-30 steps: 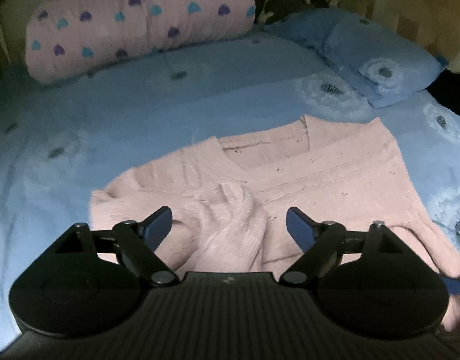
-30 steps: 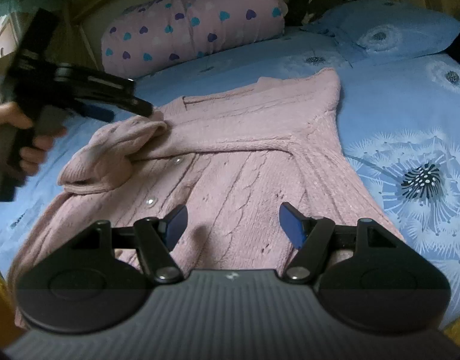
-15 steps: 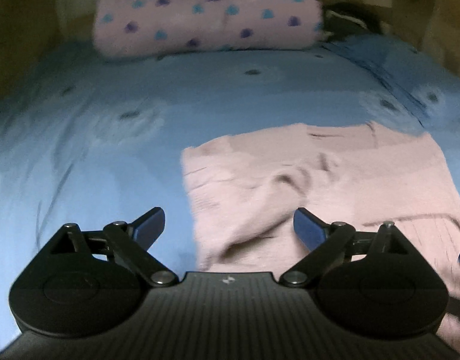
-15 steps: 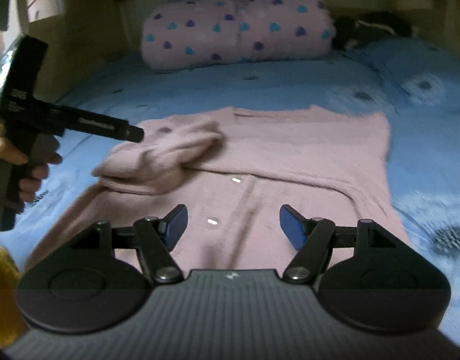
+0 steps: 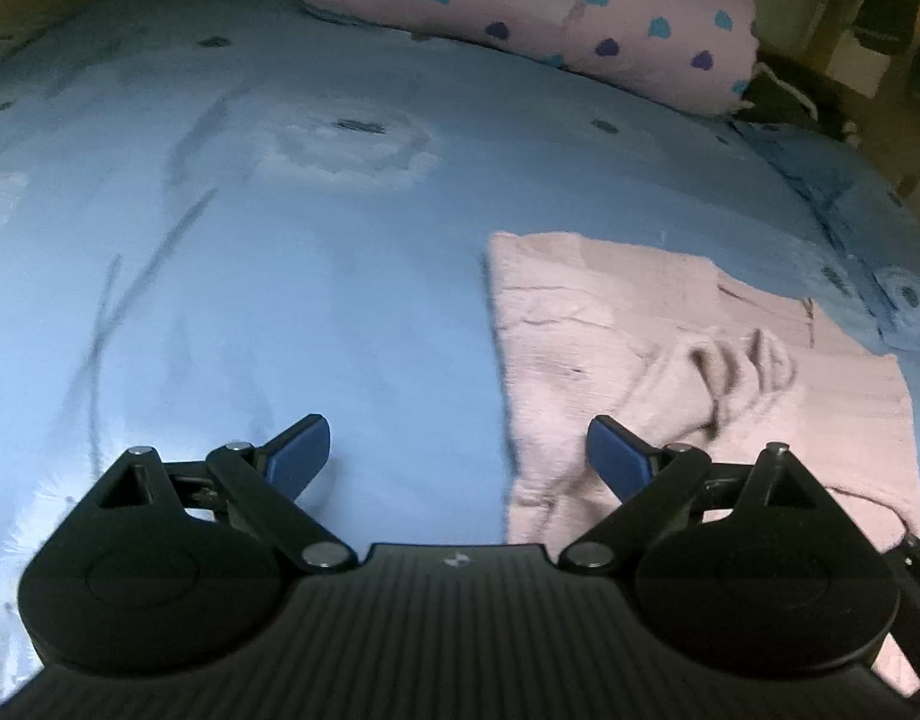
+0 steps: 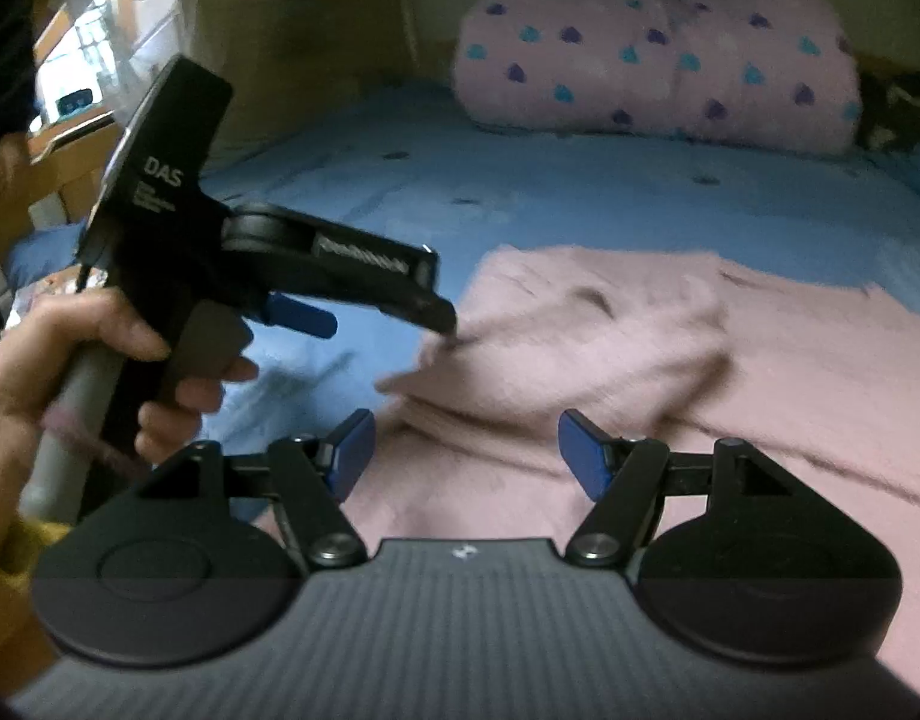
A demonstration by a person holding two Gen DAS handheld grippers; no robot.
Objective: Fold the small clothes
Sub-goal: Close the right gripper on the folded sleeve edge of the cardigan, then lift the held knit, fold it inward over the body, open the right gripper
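A pink knitted cardigan (image 5: pixel 670 354) lies flat on the blue bed, with its left sleeve folded in over the chest (image 6: pixel 568 336). My left gripper (image 5: pixel 457 456) is open and empty, low over the sheet at the cardigan's left edge. It also shows in the right wrist view (image 6: pixel 388 306), held by a hand beside the folded sleeve. My right gripper (image 6: pixel 463 450) is open and empty just above the cardigan's lower body (image 6: pixel 790 420).
A blue flowered bedsheet (image 5: pixel 250 240) covers the bed. A rolled pink quilt with hearts (image 6: pixel 658 60) lies along the headboard. A blue pillow (image 5: pixel 868 228) sits at the far right. A wooden bed frame (image 6: pixel 52 162) stands at the left.
My left gripper has swung left, off the folded sleeve and out over the bare sheet. My right gripper has turned left and moved closer to the sleeve.
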